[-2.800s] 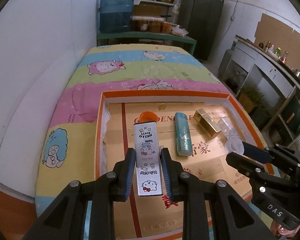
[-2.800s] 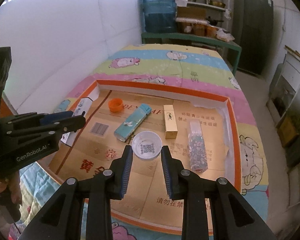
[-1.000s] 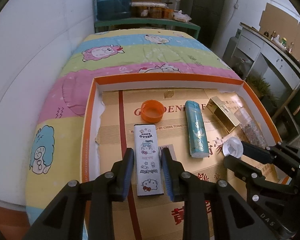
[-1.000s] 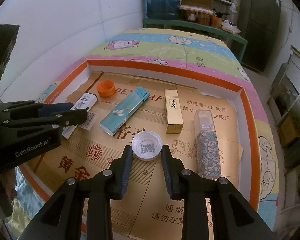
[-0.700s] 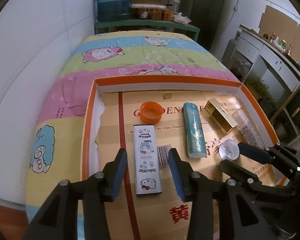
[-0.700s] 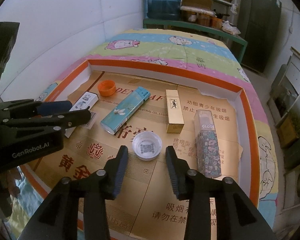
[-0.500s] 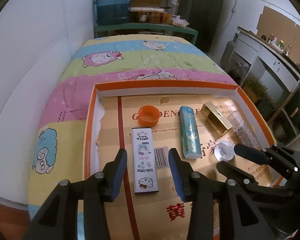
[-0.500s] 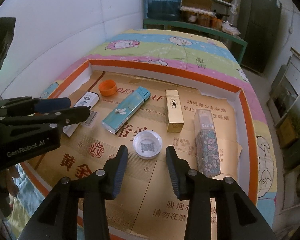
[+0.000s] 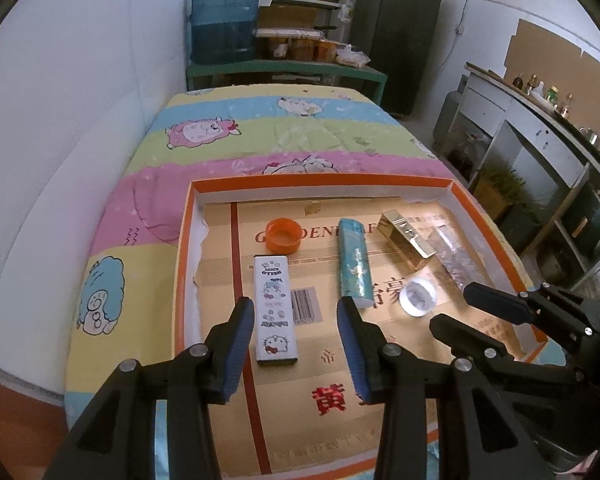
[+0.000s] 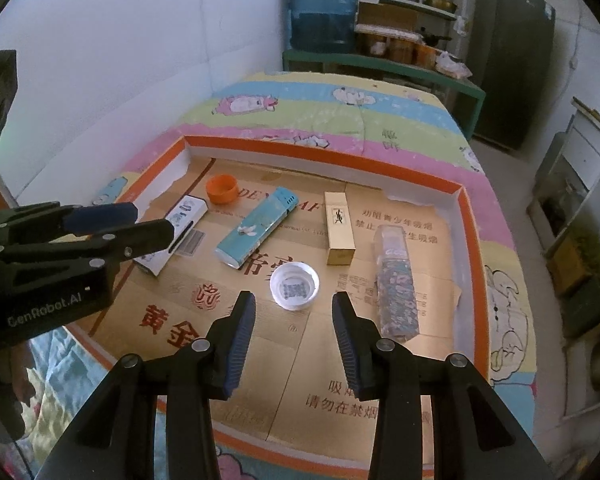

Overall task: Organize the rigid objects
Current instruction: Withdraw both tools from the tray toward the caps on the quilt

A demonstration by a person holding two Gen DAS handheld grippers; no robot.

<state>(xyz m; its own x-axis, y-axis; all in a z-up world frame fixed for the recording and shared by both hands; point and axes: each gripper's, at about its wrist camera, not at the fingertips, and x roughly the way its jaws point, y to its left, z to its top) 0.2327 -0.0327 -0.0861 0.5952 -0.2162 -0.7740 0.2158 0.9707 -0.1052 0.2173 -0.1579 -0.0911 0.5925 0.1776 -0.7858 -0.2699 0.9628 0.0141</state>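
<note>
An orange-rimmed cardboard tray lies on the bed. In it lie a white Hello Kitty box, an orange cap, a teal box, a gold box, a floral clear box and a clear round lid. My left gripper is open, drawn back just short of the Hello Kitty box. My right gripper is open, just short of the clear lid.
The tray sits on a cartoon-print quilt. A white wall runs along the left. A green shelf with a blue water jug stands beyond the bed. Cabinets line the right.
Both grippers opened, letting go of the Hello Kitty box and the clear lid, which now lie in the tray. Both grippers then drew back and up a little.
</note>
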